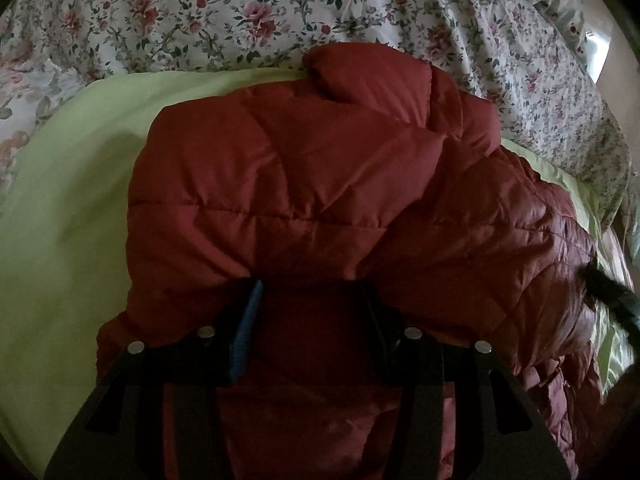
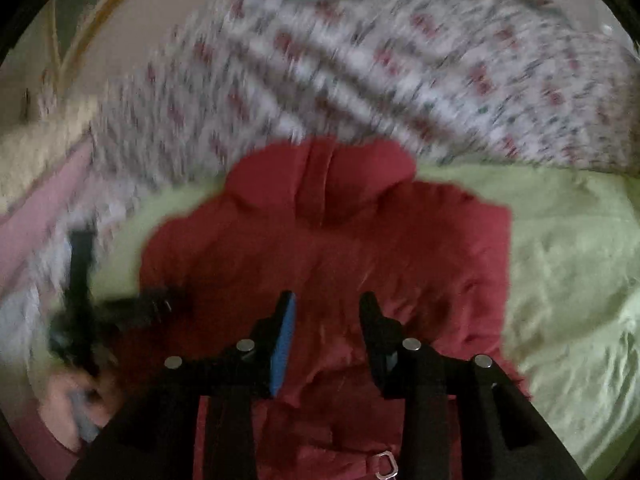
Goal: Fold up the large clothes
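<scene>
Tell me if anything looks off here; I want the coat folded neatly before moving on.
Nothing is damaged or spilled. The red puffer jacket lies bunched on the green sheet, one side humped up with the hood still sticking out. The left gripper has jacket fabric between its fingers; the right gripper is open above it.

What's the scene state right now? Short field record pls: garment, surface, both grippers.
garment: red puffer jacket, hood at the far end
surface: light green sheet; floral duvet behind
left hand-held gripper: jaws part open, jacket fabric bulging between them; pad contact unclear
right hand-held gripper: jaws apart above the jacket, nothing held
image quality: right wrist view motion-blurred
</scene>
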`<state>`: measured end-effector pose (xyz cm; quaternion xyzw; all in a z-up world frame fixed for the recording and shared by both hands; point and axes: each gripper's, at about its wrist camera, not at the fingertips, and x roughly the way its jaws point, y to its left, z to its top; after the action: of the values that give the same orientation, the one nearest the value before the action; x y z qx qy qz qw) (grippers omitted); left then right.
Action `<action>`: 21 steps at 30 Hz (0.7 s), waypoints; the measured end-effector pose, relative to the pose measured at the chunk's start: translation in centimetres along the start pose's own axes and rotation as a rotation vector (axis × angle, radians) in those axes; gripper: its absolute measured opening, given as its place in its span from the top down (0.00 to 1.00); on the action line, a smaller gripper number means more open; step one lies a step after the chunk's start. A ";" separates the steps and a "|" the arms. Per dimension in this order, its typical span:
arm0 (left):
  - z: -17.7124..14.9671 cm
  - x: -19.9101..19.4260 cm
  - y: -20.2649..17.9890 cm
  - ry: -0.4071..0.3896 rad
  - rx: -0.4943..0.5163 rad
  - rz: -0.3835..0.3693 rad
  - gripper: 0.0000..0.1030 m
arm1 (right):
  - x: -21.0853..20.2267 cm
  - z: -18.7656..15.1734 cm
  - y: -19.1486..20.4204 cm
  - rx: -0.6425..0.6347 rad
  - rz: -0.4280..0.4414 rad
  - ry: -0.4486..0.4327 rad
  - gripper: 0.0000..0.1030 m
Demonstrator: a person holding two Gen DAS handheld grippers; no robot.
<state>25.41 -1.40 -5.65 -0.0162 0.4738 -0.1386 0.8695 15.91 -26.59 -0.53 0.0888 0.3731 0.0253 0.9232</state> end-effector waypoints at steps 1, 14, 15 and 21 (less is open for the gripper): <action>0.0 -0.2 0.1 0.002 -0.003 -0.003 0.54 | 1.2 -0.4 -0.3 -0.011 -0.029 0.027 0.67; -3.6 -5.5 0.8 -0.034 -0.159 0.035 0.54 | 4.8 -2.4 -6.9 0.192 0.027 0.081 0.75; -4.1 -6.0 0.7 -0.039 -0.170 0.037 0.54 | 4.7 -2.6 -7.0 0.195 0.034 0.079 0.75; -6.9 -7.6 -0.7 0.002 -0.190 0.079 0.54 | 4.3 -2.8 -6.7 0.194 0.041 0.067 0.73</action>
<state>15.65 0.56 -3.08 -0.0797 0.4861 -0.0587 0.8683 16.90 -32.24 -6.64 0.1846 0.4024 0.0110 0.8966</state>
